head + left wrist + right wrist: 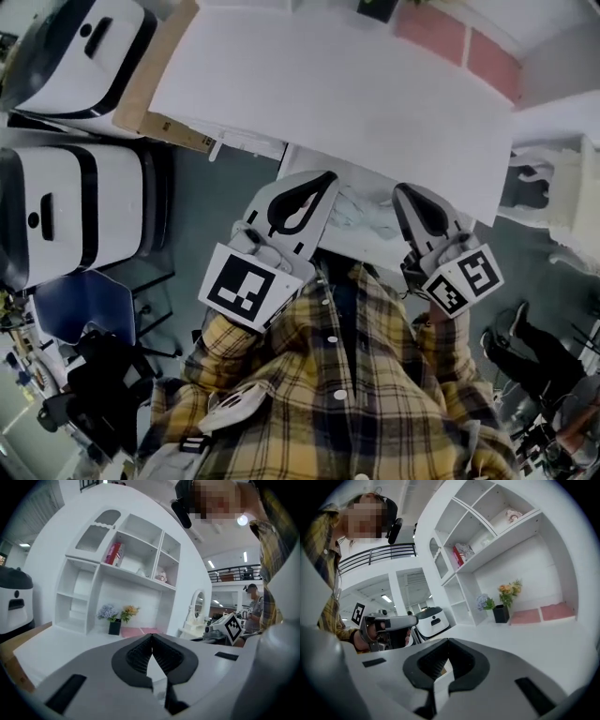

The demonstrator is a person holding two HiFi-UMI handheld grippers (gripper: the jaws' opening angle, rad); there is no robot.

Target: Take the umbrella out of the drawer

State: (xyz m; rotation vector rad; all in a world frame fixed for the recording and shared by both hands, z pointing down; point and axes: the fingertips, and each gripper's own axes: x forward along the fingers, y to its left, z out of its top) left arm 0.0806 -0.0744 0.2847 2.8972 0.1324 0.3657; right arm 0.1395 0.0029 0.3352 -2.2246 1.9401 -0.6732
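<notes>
No umbrella shows in any view. Both grippers are held close to my plaid-shirted chest and point at the front edge of a white desk (309, 94). My left gripper (328, 175) has its jaws together with nothing between them, as the left gripper view (151, 637) shows. My right gripper (403, 190) is also shut and empty (448, 641). Between the two, a pale ledge (361, 211) juts out under the desk's edge; whether it is the drawer I cannot tell. Each gripper sees the other: the right gripper (229, 626) and the left gripper (389, 623).
On the desk stands a white shelf unit (117, 573) with a flower pot (115, 626) and pink mats (459, 42). Two white machines (66, 211) and a blue chair (80, 305) stand at the left. A white vanity (553, 187) and a seated person (525, 352) are at the right.
</notes>
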